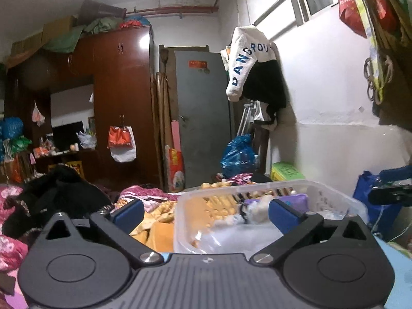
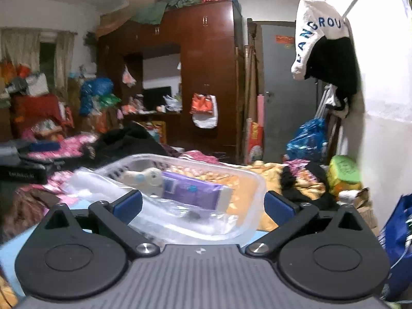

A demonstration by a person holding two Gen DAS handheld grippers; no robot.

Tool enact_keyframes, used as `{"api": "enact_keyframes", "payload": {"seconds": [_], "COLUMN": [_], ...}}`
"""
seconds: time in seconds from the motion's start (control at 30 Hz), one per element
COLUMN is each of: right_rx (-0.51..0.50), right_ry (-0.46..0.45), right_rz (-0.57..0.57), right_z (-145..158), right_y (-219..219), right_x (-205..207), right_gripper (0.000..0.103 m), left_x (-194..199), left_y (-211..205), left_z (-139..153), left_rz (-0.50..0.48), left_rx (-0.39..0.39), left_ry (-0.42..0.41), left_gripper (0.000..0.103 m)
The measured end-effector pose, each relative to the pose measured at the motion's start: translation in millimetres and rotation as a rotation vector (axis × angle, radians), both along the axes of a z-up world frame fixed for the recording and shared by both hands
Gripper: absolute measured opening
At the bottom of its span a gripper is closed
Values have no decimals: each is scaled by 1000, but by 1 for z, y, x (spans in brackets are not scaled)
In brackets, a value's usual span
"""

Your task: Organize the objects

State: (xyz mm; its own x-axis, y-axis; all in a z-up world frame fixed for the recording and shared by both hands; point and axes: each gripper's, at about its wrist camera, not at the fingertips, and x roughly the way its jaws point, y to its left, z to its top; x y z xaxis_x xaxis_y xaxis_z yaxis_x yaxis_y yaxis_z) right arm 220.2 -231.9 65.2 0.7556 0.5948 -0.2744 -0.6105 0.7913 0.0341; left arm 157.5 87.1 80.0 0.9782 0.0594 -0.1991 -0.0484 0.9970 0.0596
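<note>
On the bed, right in front of both cameras, sits the clear plastic basket [image 2: 255, 180], resting on a rumpled orange blanket [image 2: 260, 219] with a light blue surface at its near edge. And look inside: a purple packet [image 2: 191, 191] lies flat on the bottom, a small white soft toy [image 2: 148, 177] just behind it and touching it, with a crumpled clear plastic bag [image 2: 180, 216] spilling along the near wall.

Over to the left gripper [image 1: 206, 212]: its blue-padded fingers are spread wide, one pad outside the basket's left wall, the other hanging over the inside, nothing pinched between them. The basket's corner [image 1: 180, 200] lies between those fingers, but the pads are clear of it.

Now the right gripper [image 2: 203, 203]: same story, jaws spread to the full, the basket's near right corner sitting between the two pads, with no pressure on the rim that I can see.

Beyond, a black heap of clothing [image 1: 59, 193] sprawls on pink floral bedding [image 1: 10, 247], a dark red wardrobe [image 1: 121, 97] stands against the far wall beside a grey door [image 1: 200, 118], and a white lettered garment [image 1: 247, 61] hangs from a rail.
</note>
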Motion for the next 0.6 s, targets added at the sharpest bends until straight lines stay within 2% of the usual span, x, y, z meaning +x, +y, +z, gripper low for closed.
{"api": "enact_keyframes", "payload": {"seconds": [0.17,0.37,0.5,0.6], "right_rx": [74,27,38,68], "right_ry": [38,-47,-103,-83], "right_rz": [-25,-179,-147,-166], "right_z": [3,6,3,0], "right_y": [-13,-14,-17,-19], "right_x": [-17,-51,-74,-83], "right_gripper": [103,103,103,103], "left_x": [-32,-57,-78,-90], "left_y": [-13,-29,-37,-40], "left_z": [2,3,2,-5], "left_rz": [-9,-55,-60,-66], "left_rx": [11,36,22,6], "left_ry": [6,44,49,43], "left_gripper": [103,103,103,103]}}
